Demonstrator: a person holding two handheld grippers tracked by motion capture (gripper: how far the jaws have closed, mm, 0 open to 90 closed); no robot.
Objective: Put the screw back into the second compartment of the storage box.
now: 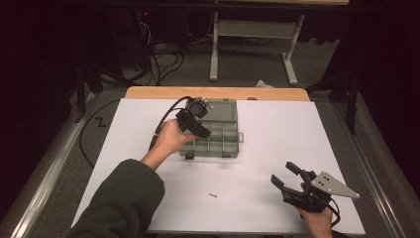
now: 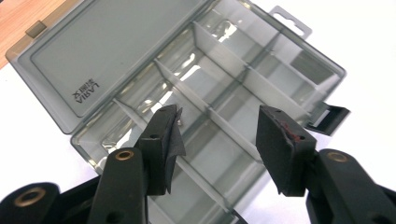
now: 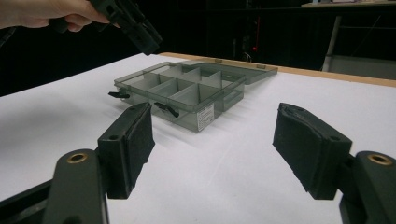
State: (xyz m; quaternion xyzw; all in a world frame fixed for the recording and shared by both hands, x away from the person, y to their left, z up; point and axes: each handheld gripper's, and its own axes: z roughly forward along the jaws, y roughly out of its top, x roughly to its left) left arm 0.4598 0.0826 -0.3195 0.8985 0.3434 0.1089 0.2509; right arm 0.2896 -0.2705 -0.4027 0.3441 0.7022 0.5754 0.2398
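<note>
Left gripper [image 2: 217, 140]: jaws apart, holding nothing, over the open box [image 1: 218, 131].
Right gripper [image 3: 212, 149]: jaws apart, holding nothing, near the table's [image 1: 277, 148] front right corner.
Screw [image 1: 213, 196]: near the front edge.

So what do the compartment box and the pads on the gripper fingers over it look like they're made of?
Compartment box: likely smoky translucent plastic, glossy; the dividers show through it, highlights glint, and lettering is moulded into the lid.
Pads on the left gripper fingers: probably black foam or rubber, matte, with rough, worn edges.
</note>
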